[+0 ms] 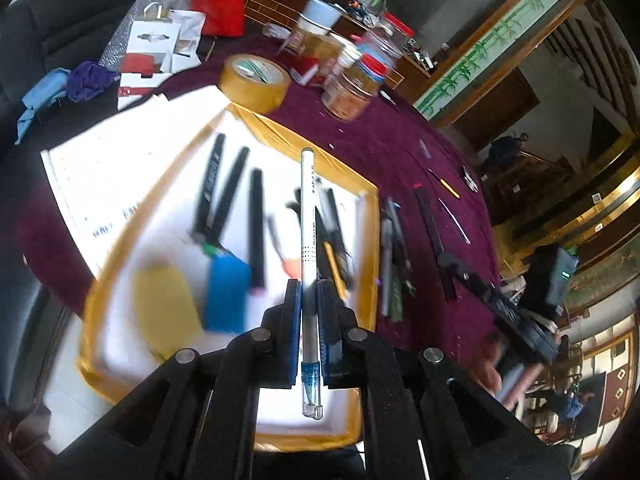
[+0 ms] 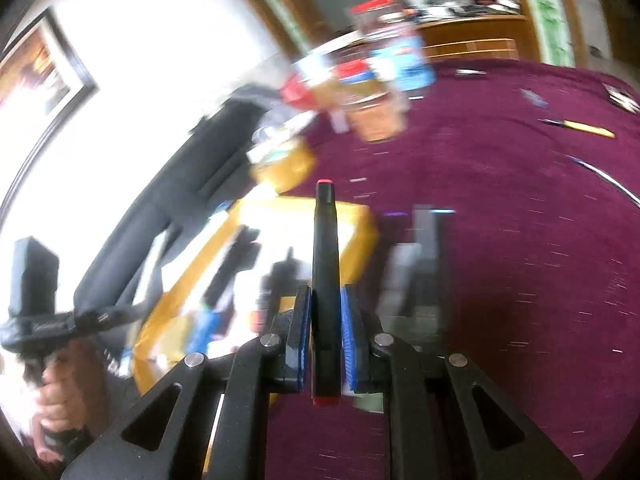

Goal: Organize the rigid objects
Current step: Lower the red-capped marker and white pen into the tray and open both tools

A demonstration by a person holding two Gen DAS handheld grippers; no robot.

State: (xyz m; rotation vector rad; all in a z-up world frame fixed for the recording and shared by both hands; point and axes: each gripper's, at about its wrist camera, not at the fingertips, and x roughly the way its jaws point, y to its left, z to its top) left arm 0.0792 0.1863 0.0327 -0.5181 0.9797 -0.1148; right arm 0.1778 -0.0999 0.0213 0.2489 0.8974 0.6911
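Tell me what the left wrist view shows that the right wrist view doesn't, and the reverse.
Left wrist only: the left gripper shut on a white pen, and the tray's sorted pens sharply, with a blue block and yellow block.

Right wrist only: the right gripper shut on a black marker with red ends, and a hand on the other gripper's handle.

Both: the yellow-edged tray, tape roll, jars, maroon tablecloth.
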